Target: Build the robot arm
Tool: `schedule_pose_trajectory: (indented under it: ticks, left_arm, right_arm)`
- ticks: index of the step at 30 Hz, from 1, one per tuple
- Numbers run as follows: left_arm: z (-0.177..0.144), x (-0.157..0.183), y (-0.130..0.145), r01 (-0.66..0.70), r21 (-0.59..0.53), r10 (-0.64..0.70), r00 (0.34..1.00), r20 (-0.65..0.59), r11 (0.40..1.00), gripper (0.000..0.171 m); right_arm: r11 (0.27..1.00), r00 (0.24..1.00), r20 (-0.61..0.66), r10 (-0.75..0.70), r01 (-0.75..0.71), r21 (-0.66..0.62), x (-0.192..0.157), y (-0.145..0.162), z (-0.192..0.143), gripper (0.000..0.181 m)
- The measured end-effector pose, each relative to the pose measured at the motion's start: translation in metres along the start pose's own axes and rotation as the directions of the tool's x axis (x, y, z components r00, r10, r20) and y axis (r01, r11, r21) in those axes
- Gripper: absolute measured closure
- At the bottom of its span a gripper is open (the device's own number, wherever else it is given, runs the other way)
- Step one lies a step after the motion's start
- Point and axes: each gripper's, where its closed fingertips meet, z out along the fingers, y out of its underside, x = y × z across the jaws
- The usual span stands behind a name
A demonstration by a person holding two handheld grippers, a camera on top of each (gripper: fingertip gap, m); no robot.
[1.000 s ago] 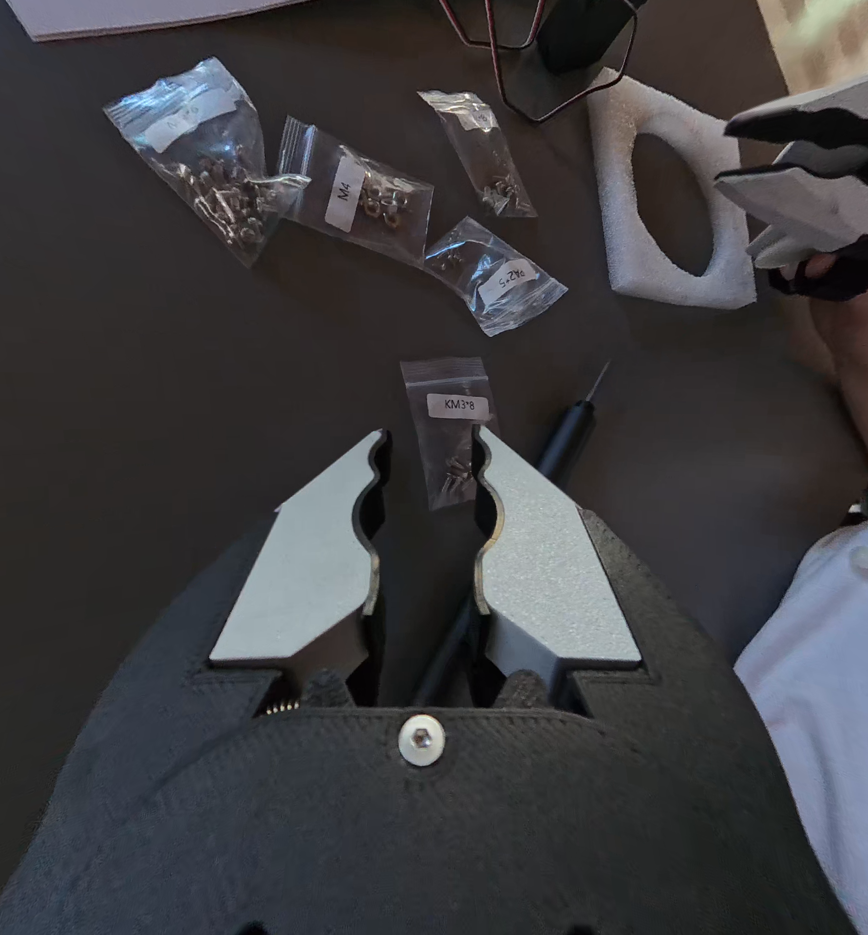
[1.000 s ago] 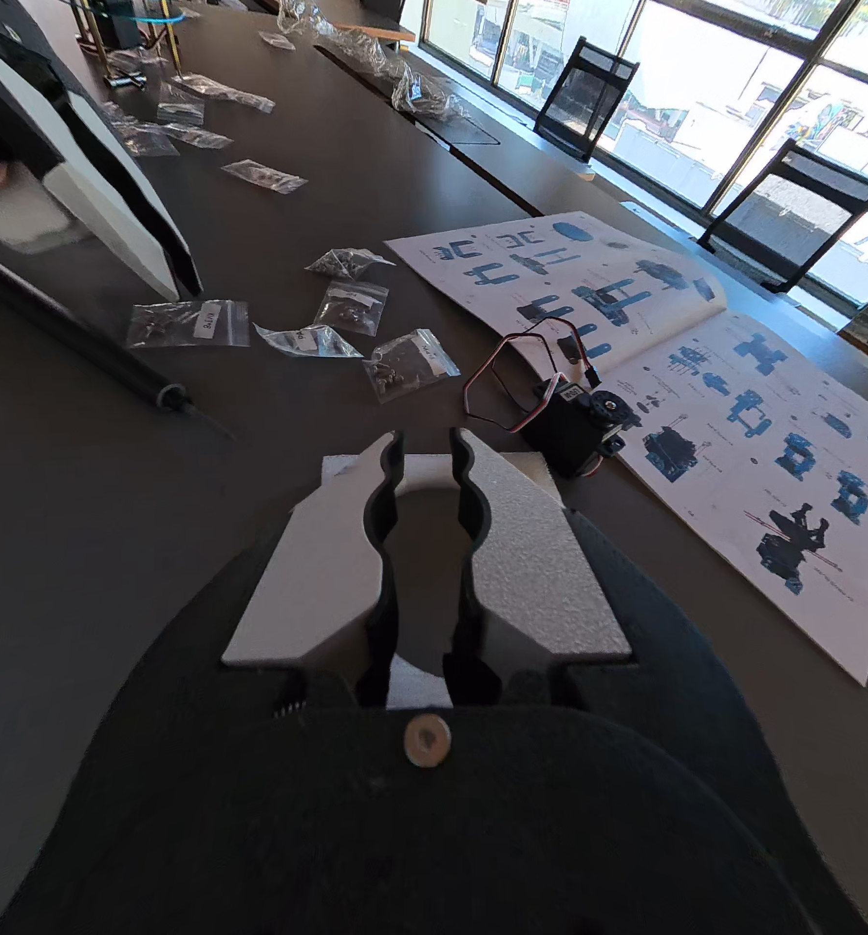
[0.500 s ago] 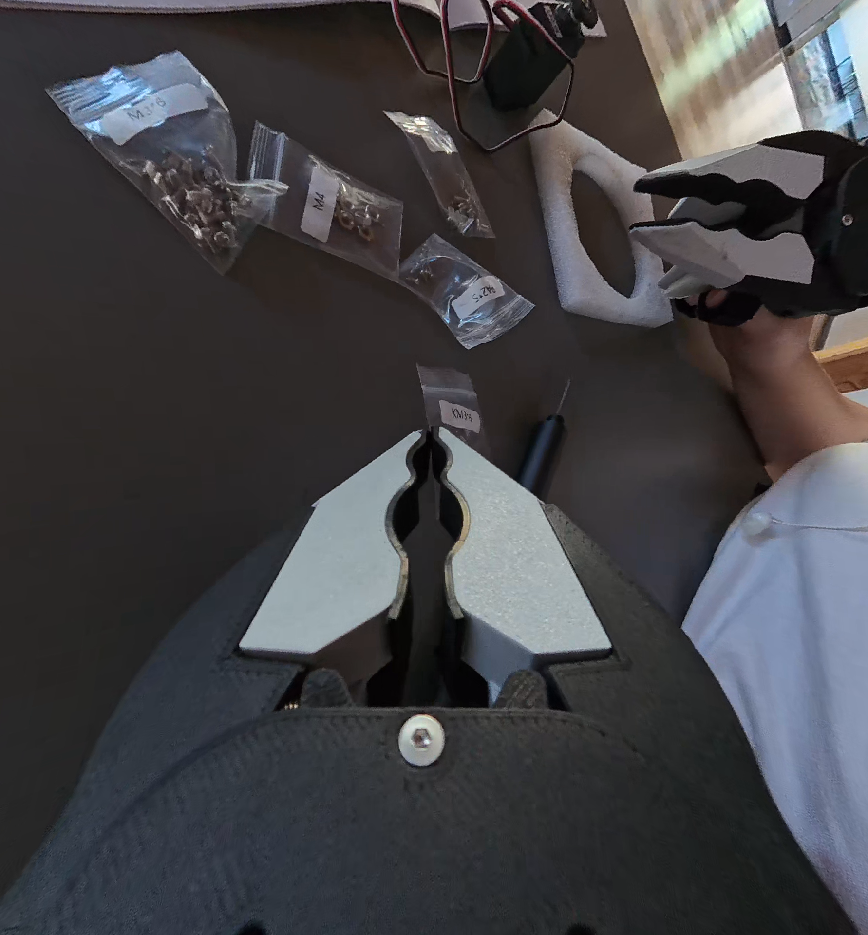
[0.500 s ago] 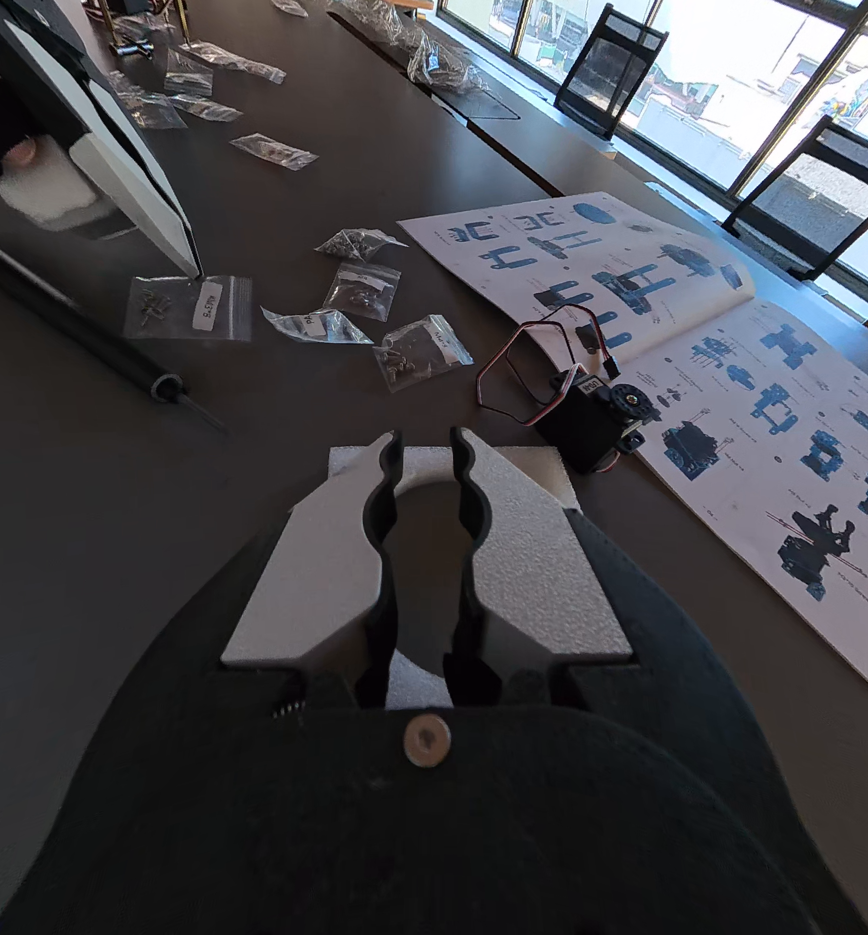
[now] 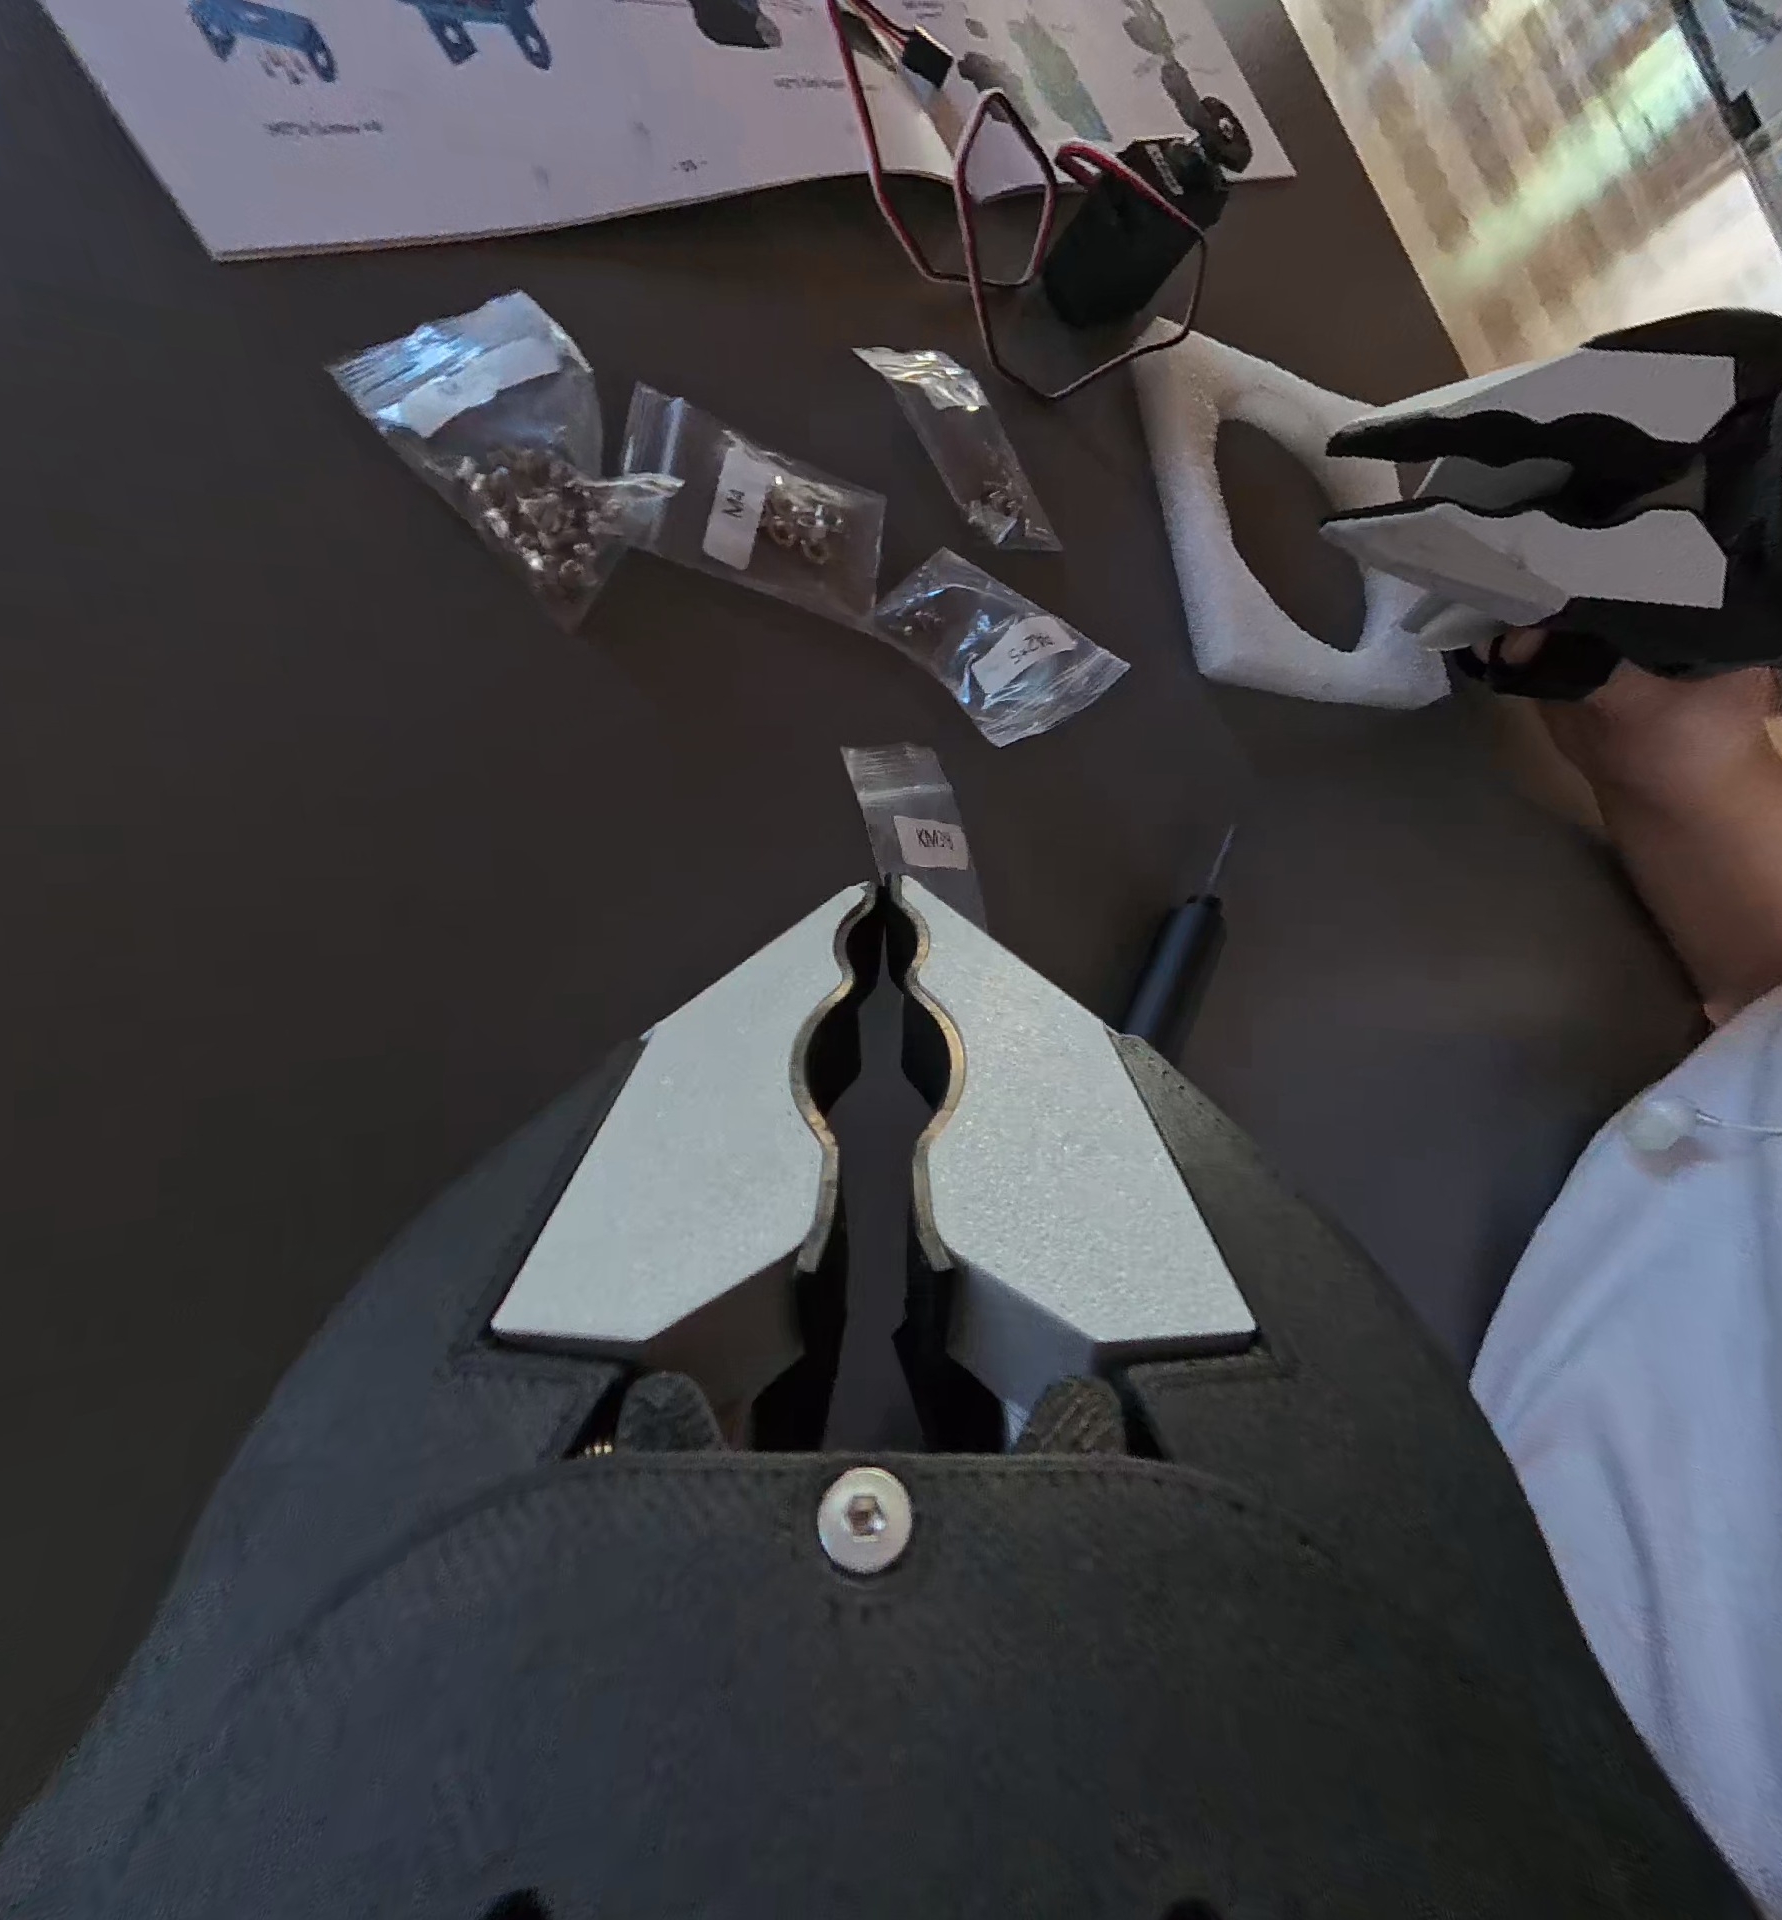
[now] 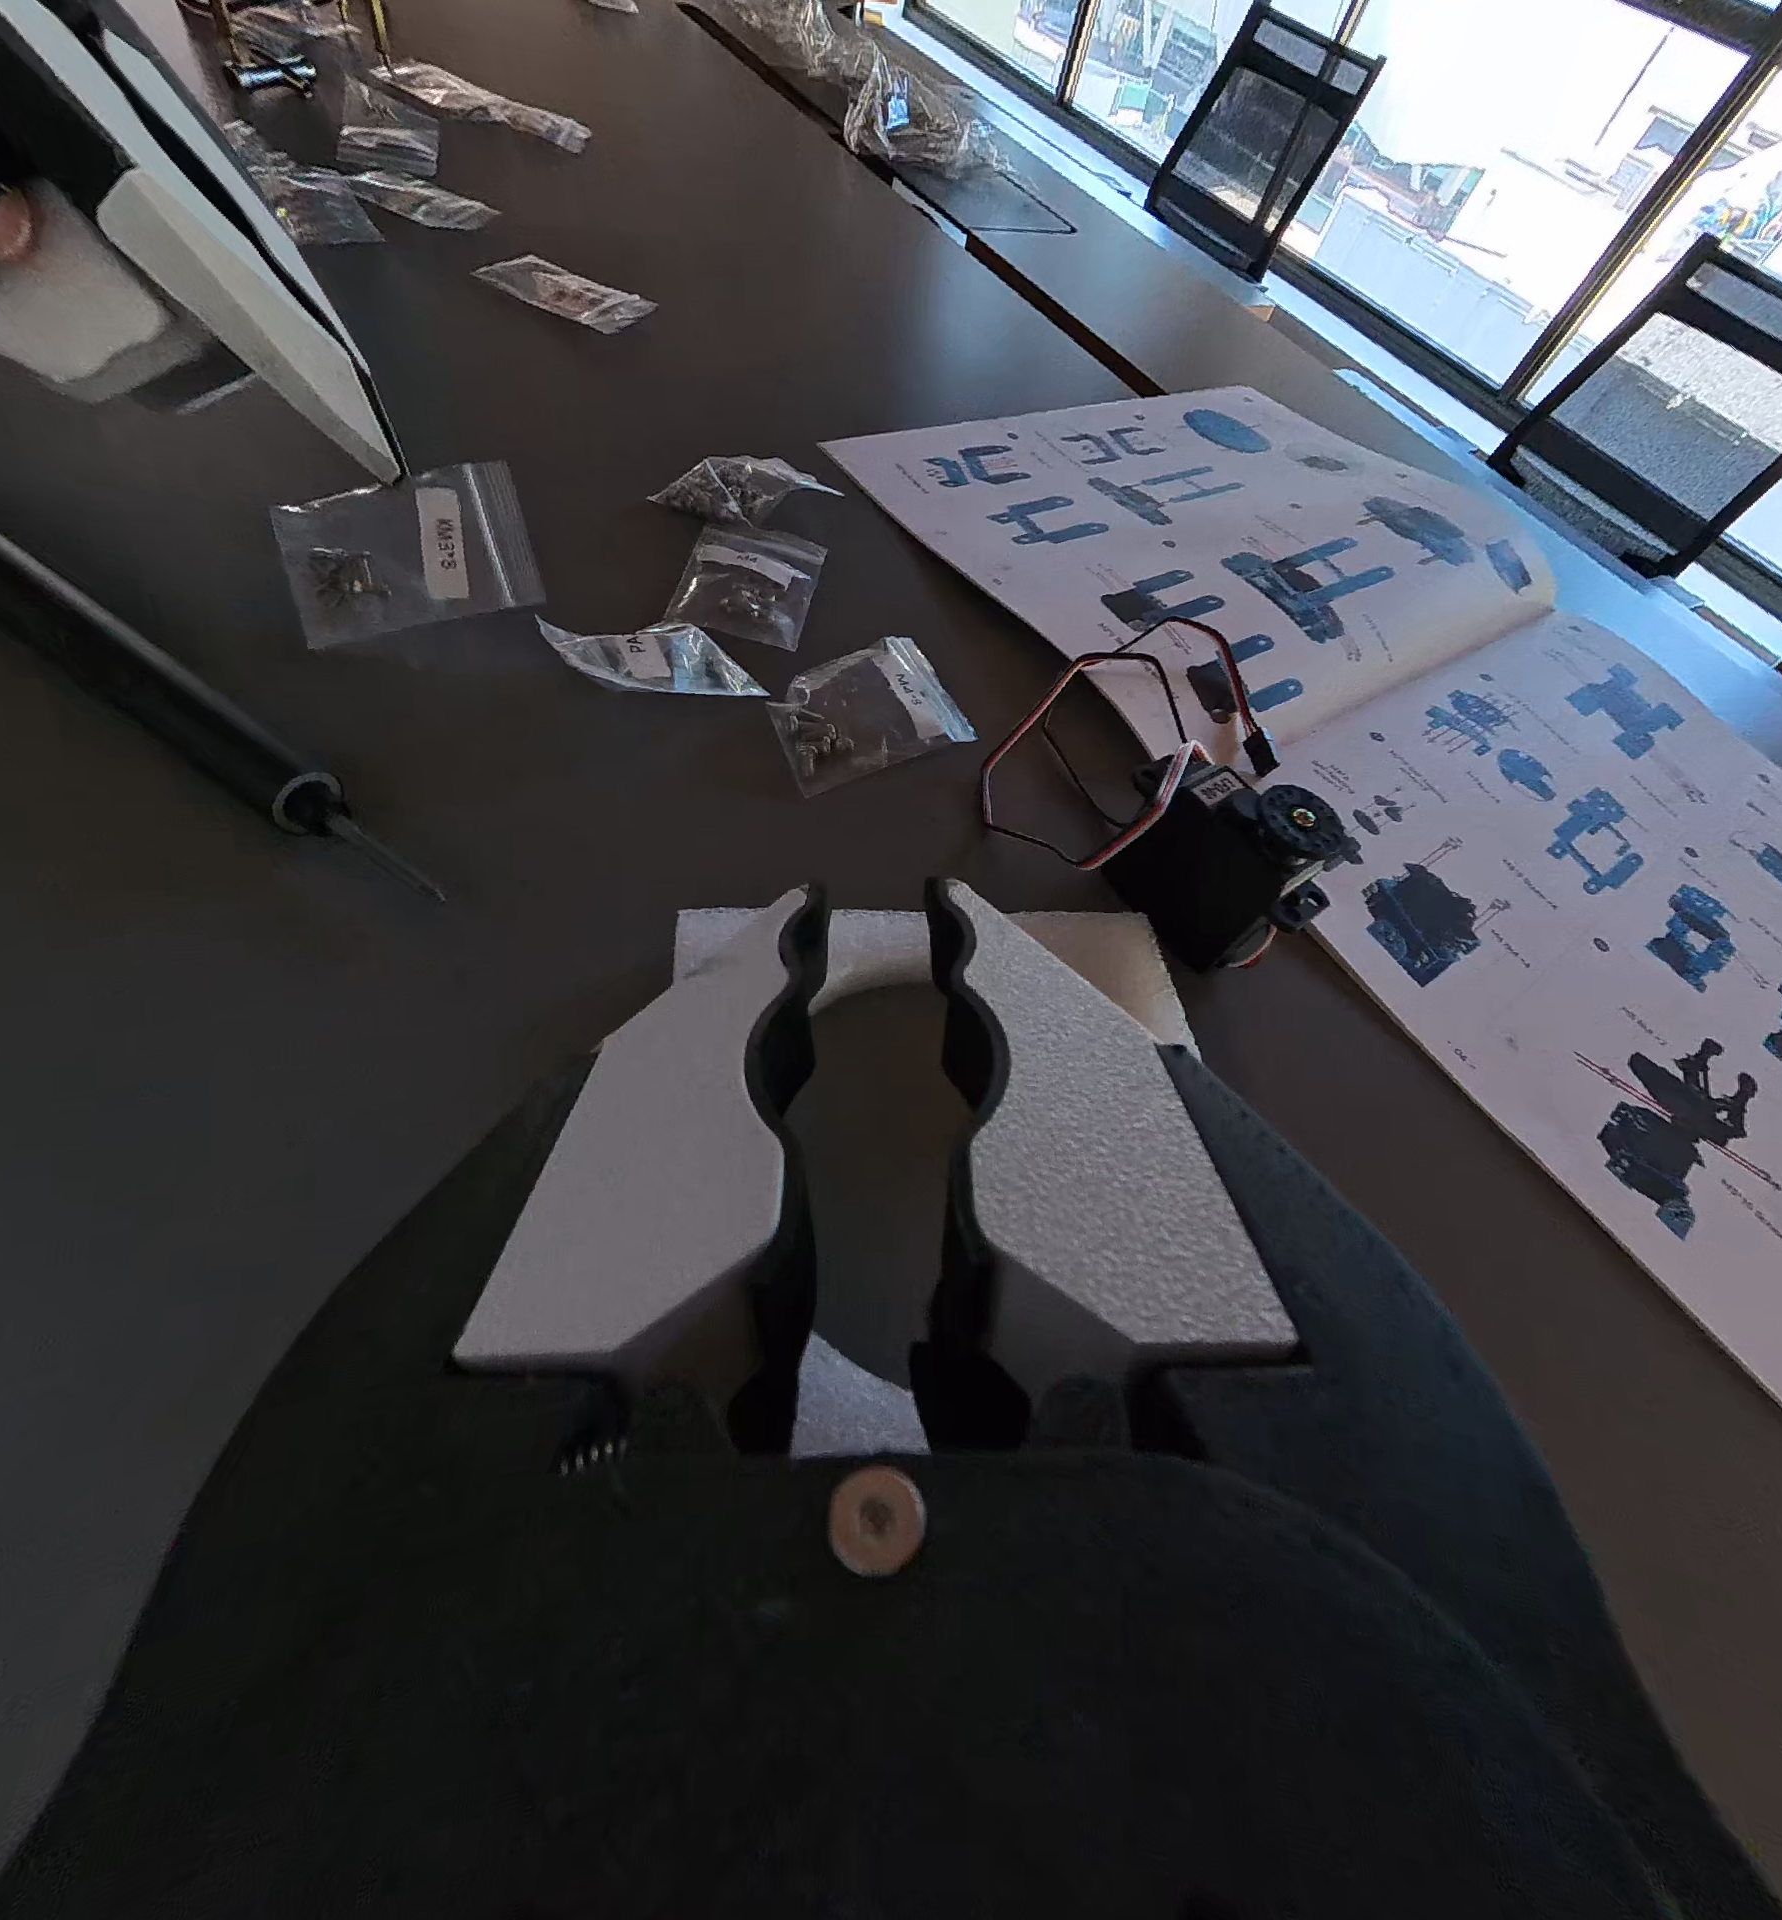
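Note:
My left gripper (image 5: 885,891) is shut, its tips pinching the edge of a small clear zip bag of screws (image 5: 908,826) with a white label. In the right wrist view the same tips (image 6: 385,465) meet that bag (image 6: 404,556) at its edge on the dark table. A black precision screwdriver (image 5: 1173,971) lies just right of the left gripper. My right gripper (image 6: 874,900) is open and empty, hovering over a white foam piece with an oval hole (image 6: 1105,956). It also shows in the left wrist view (image 5: 1334,488) above the foam (image 5: 1271,644).
Several other clear bags of screws and nuts (image 5: 762,509) lie beyond the held bag. A black servo with red, white and black wires (image 6: 1209,862) sits beside an open printed manual (image 6: 1438,665). More bags (image 6: 554,291) lie farther along the table. Chairs (image 6: 1251,135) stand by the windows. My hands' fingertips stand some 20 centimeters from each other. The foam (image 5: 1271,644) lies some 4 centimeters from my right tips, 15 centimeters from my left tips.
My left gripper went from open around the small labelled bag to shut on its edge, and its view has pulled back. The right gripper stayed open over the foam.

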Motion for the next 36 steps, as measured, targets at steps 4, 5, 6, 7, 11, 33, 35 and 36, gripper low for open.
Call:
schedule_pose_trajectory:
  ticks: [4, 5, 6, 7, 11, 33, 35, 36]
  left_arm:
    - [-0.019, -0.02, -0.004, 0.02, 0.08, -0.03, 0.993, 0.117, 0.997, 0.116]
    - [-0.029, -0.02, -0.007, 0.015, 0.118, -0.029, 0.992, 0.125, 0.993, 0.113]
    - [-0.041, -0.02, -0.009, 0.008, 0.155, -0.028, 0.991, 0.13, 0.988, 0.116]
    - [-0.054, -0.021, -0.01, 0.004, 0.188, -0.03, 0.99, 0.137, 0.982, 0.12]
    - [-0.113, -0.035, -0.008, -0.022, 0.311, -0.05, 0.973, 0.224, 0.95, 0.127]
    - [-0.255, -0.186, 0.033, -0.359, 0.157, 0.324, 0.922, 0.212, 0.92, 0.133]
    - [-0.263, -0.193, 0.032, -0.384, 0.155, 0.355, 0.916, 0.187, 0.91, 0.133]
    - [-0.267, -0.194, 0.03, -0.384, 0.16, 0.358, 0.918, 0.168, 0.91, 0.133]
  right_arm:
    - [1.0, 1.0, -0.001, -0.014, 0.014, -0.021, 0.0, 0.003, 0.001, 0.161]
    - [1.0, 1.0, -0.002, -0.019, 0.019, -0.025, 0.0, 0.004, 0.001, 0.16]
    - [0.999, 1.0, -0.004, -0.023, 0.023, -0.028, 0.0, 0.004, 0.001, 0.16]
    - [0.999, 1.0, -0.006, -0.029, 0.029, -0.027, 0.0, 0.004, 0.001, 0.16]
    - [0.998, 0.998, 0.0, -0.056, 0.056, -0.013, -0.001, 0.001, 0.002, 0.16]
    - [0.995, 0.959, 0.267, 0.095, -0.081, -0.062, -0.204, -0.149, 0.19, 0.153]
    - [0.994, 0.952, 0.299, 0.071, -0.044, -0.097, -0.219, -0.152, 0.208, 0.152]
    - [0.992, 0.946, 0.319, 0.064, -0.024, -0.126, -0.225, -0.151, 0.214, 0.15]
